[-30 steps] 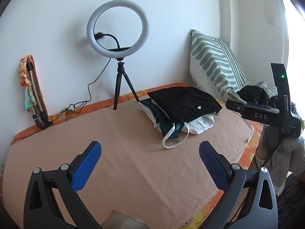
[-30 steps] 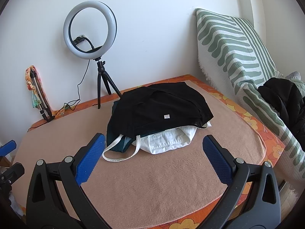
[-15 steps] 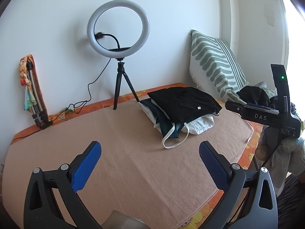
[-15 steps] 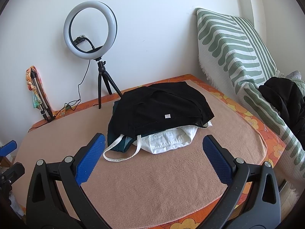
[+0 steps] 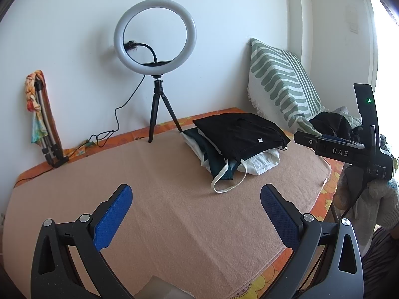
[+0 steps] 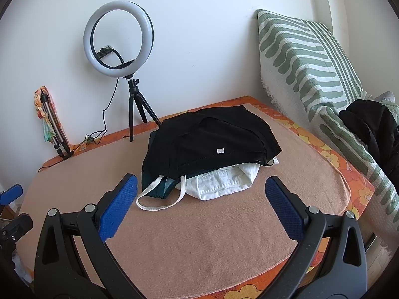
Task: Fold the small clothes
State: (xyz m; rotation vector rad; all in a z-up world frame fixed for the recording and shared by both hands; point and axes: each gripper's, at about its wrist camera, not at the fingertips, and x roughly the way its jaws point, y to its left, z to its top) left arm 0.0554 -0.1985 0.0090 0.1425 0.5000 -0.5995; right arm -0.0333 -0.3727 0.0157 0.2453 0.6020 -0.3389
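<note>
A pile of small clothes lies on a tan blanket (image 5: 162,199): a black garment (image 6: 212,137) on top, a dark teal one (image 6: 159,186) and a white one (image 6: 224,182) with a white strap loop (image 6: 159,205) under it. The pile also shows in the left wrist view (image 5: 239,134) at the right back. My left gripper (image 5: 195,199) is open and empty, above the blanket, left of and short of the pile. My right gripper (image 6: 200,191) is open and empty, just in front of the pile, and its body shows in the left wrist view (image 5: 349,152).
A ring light on a tripod (image 5: 155,49) stands at the wall behind the pile, its cable trailing left. A folded tripod with a colourful cloth (image 5: 42,114) leans at the left. A green-striped pillow (image 6: 306,59) and dark clothes (image 6: 374,122) lie at the right. An orange floral cover edges the bed (image 6: 331,159).
The right gripper has moved slightly closer to the pile. The left gripper has barely moved.
</note>
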